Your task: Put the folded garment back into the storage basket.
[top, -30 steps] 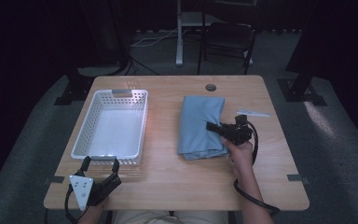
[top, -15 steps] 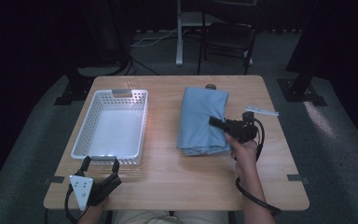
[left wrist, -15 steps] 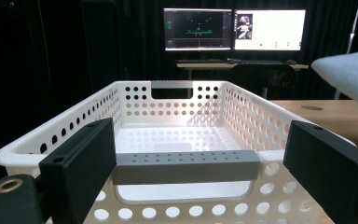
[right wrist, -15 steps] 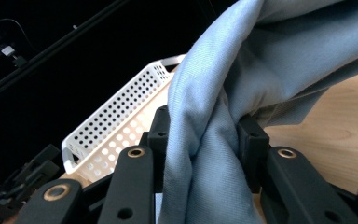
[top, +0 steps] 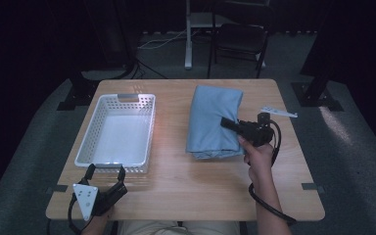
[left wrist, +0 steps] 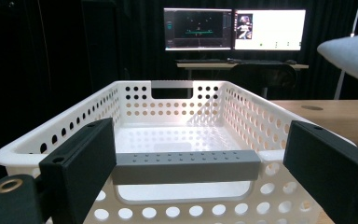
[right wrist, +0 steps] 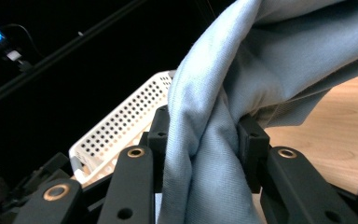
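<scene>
The right gripper is clamped on the blue folded cloth, and the grab is paying off: compared with a second ago, the cloth's right side has come up off the wooden table and the whole bundle looks broader and closer to the camera in the high view. In the right gripper view the fabric is bunched thick between the 2 jaws, pinched tight. That reads as a lift under way, likely the start of carrying the cloth across to the basket.

The left gripper sits at the table's near left corner, just short of the white basket, unmoved from the earlier frames. Its jaws stand wide apart with nothing between them; the left gripper view looks straight over the basket's grey handle.

Now the container: 1 white perforated basket, floor bare, nothing in it at all (plenty of room for a folded cloth). The cloth is still over the right half of the table, well apart from the basket, its far edge seemingly still resting on the wood.
</scene>
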The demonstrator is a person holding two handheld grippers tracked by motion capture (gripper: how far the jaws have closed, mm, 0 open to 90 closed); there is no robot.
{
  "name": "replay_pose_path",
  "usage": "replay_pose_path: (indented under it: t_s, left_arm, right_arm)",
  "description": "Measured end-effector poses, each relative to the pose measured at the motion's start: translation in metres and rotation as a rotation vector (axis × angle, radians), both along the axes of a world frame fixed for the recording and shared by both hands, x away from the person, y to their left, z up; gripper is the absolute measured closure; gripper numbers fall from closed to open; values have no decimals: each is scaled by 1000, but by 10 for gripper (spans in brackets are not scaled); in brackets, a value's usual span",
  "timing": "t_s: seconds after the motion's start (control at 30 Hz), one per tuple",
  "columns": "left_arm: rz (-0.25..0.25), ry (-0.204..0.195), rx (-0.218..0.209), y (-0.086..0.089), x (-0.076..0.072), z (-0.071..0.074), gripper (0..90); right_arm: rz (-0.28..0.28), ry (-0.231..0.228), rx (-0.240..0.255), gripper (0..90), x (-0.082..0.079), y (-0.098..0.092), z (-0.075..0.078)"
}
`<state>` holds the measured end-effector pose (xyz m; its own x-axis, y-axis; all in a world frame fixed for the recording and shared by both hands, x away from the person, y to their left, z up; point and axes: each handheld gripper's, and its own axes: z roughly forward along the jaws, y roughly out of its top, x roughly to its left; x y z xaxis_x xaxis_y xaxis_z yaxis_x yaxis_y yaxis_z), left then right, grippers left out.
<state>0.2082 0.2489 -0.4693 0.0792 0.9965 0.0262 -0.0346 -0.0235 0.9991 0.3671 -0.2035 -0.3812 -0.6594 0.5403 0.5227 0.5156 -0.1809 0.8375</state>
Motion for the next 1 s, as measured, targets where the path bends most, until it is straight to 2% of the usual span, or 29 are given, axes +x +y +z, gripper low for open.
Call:
replay_pose_path:
  t_s: [0.1, 0.27, 0.43, 0.5, 0.63, 0.77, 1.0]
  left_arm:
    - [1, 0, 0, 0, 0, 0, 107]
    - [2, 0, 0, 0, 0, 0, 107]
    - [0, 0, 0, 0, 0, 0, 107]
    - [-1, 1, 1, 0, 0, 0, 107]
    - [-5, 2, 0, 0, 0, 0, 107]
    - [-5, 0, 1, 0, 0, 0, 107]
    - [-4, 0, 1, 0, 0, 0, 107]
  right_arm:
    - [7, -9, 22, 661, -1, -1, 4]
    - [2, -12, 31, 661, -2, 0, 11]
    - [-6, -27, 9, 660, -3, 3, 17]
    - [-8, -30, 3, 660, -3, 3, 17]
    - [0, -26, 37, 660, -2, 0, 17]
    - [-1, -32, 29, 659, -2, -1, 18]
    - [9, -40, 51, 659, -2, 1, 19]
